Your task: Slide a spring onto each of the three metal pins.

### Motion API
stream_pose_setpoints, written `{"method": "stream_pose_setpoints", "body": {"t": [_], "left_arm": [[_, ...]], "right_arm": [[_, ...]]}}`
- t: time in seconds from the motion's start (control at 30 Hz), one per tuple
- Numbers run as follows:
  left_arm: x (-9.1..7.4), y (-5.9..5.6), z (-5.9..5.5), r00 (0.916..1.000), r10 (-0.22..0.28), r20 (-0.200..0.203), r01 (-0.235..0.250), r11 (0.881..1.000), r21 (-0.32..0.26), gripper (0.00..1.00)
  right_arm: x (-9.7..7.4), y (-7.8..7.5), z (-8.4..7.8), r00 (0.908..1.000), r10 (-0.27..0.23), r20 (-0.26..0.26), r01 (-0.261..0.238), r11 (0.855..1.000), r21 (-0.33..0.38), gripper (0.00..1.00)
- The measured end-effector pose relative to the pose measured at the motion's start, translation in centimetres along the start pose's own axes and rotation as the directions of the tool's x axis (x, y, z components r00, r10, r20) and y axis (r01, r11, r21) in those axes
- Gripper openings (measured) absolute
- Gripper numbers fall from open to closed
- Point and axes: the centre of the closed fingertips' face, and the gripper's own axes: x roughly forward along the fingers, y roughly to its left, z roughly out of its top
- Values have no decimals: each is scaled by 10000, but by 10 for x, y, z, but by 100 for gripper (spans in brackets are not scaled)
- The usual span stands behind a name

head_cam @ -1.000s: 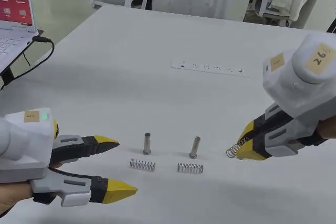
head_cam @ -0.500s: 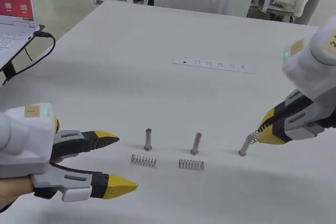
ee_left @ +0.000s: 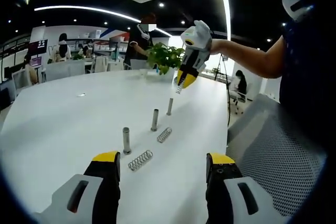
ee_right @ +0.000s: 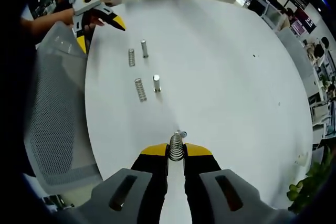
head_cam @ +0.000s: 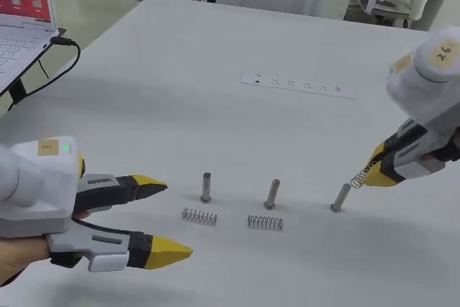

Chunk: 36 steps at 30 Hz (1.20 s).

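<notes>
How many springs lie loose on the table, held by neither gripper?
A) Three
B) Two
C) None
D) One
B: in the head view one spring lies flat on the table in front of the left pin and another spring in front of the middle pin, while the right gripper holds the third spring in its jaws.
</notes>
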Motion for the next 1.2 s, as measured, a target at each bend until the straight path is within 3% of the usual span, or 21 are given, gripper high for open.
{"method": "stream_pose_setpoints", "body": {"t": [0.43,1.2], "left_arm": [[0,1,0,10000,-29,15,29,10000,-9,61],[-1,2,2,10000,30,47,-30,10000,-12,57]], "right_arm": [[16,-10,-1,9984,278,-501,-279,9996,-21,8],[34,-13,-5,9924,731,-990,-733,9973,17,8]]}}
